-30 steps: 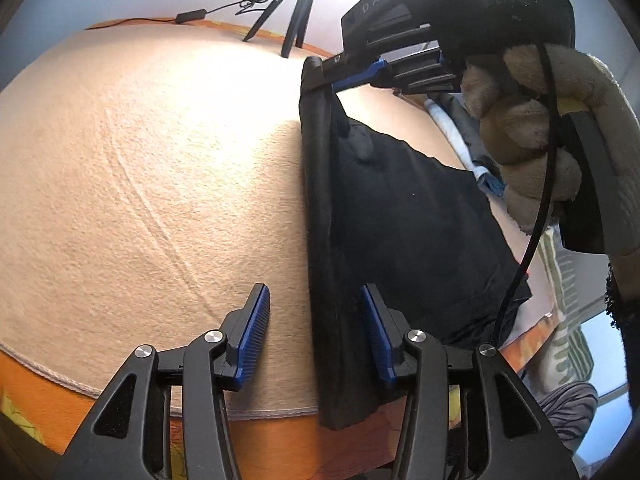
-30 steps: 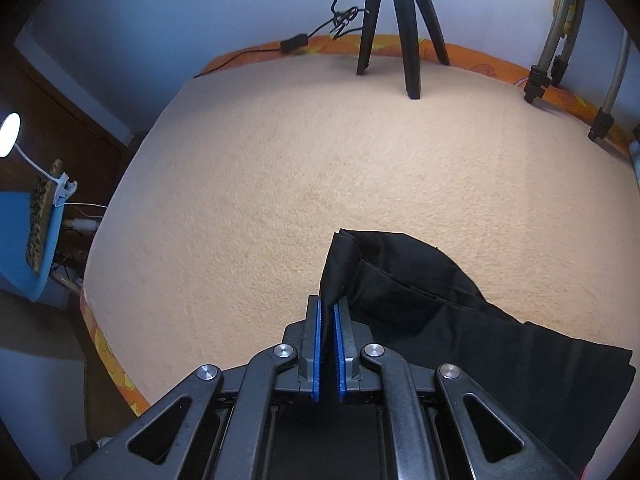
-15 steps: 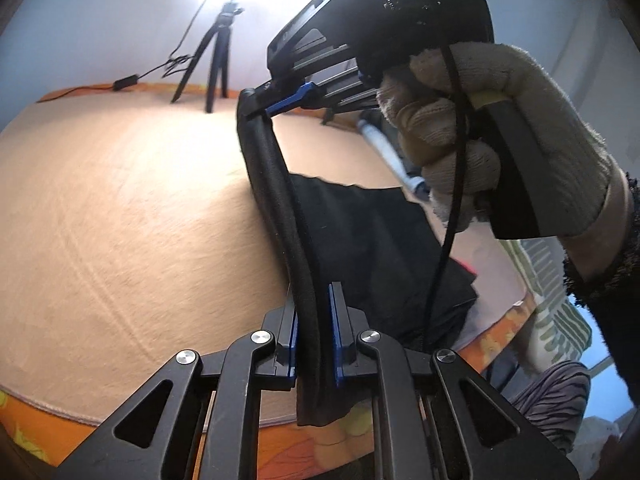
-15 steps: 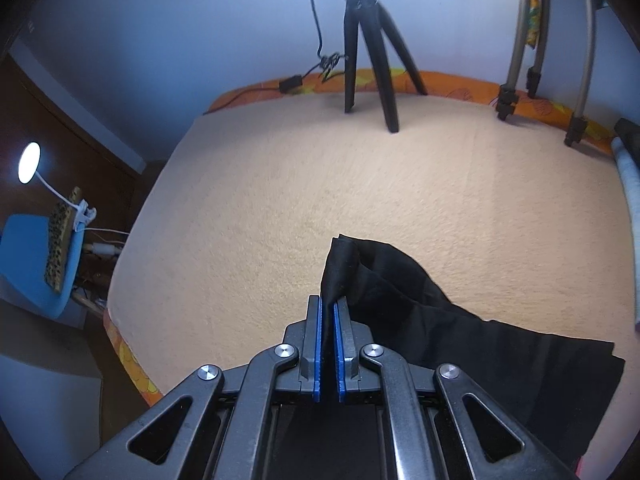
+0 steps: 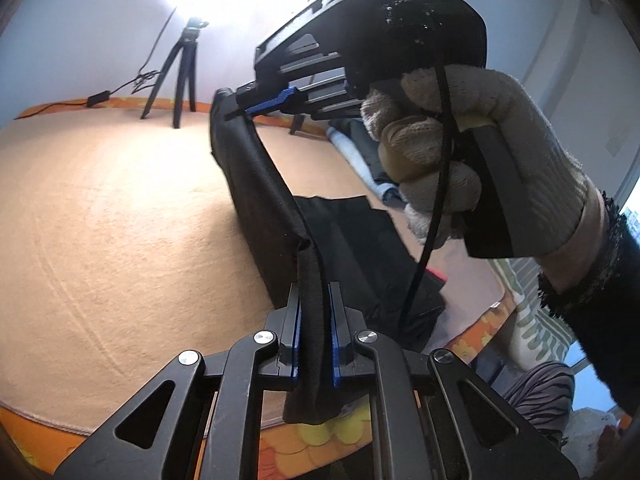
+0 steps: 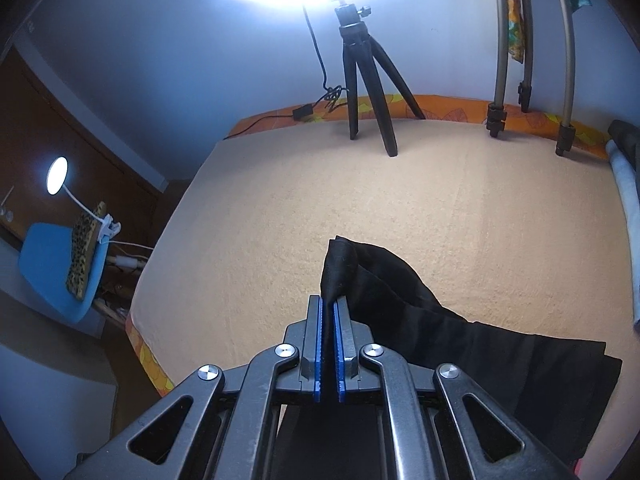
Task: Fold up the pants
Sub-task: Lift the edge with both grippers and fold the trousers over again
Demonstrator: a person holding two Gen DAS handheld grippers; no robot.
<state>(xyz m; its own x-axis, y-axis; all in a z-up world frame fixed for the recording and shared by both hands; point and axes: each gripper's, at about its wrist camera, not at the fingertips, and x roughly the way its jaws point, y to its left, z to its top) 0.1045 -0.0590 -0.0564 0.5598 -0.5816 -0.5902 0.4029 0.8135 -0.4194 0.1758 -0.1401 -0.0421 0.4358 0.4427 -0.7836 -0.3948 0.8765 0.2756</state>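
**Both claws pinch black pants, edge lifted off the blanket**

L gripper [image 5: 315, 332]: blue pads pressed together on a thick rolled edge of the black pants [image 5: 352, 248], w/ a short tail of cloth hanging below the pads toward the camera. From there the edge runs up & away as a taut band to the R gripper [image 5: 240, 114], seen in the left wrist view at upper centre, also clamped tight on the cloth's far corner.

R gripper [image 6: 328, 344] in its own view: pads nearly touching, thin fold of pants [image 6: 400, 300] caught between them; a peak of fabric stands up just past the tips.

The hand [image 5: 460, 160] on the R gripper wears a light knit glove w/ a dark sleeve at the wrist; a black cable crosses the knuckles.

Pants: the held edge is raised, the rest drapes down & lies flat on the peach blanket [image 5: 120, 220], toward the right side & near its front edge. Orange flowered sheet [image 5: 312, 440] shows under the blanket's border.

Further out: black tripod [image 6: 366, 92] stands on the blanket's far side under a bright lamp, cable trailing left. Grey tripod legs [image 6: 496, 80] at far right. Folded light-blue cloth [image 6: 626, 200] along the right edge. Off the bed on the left, a blue chair [image 6: 48, 272] w/ a leopard-print item & a small clip lamp [image 6: 57, 175].
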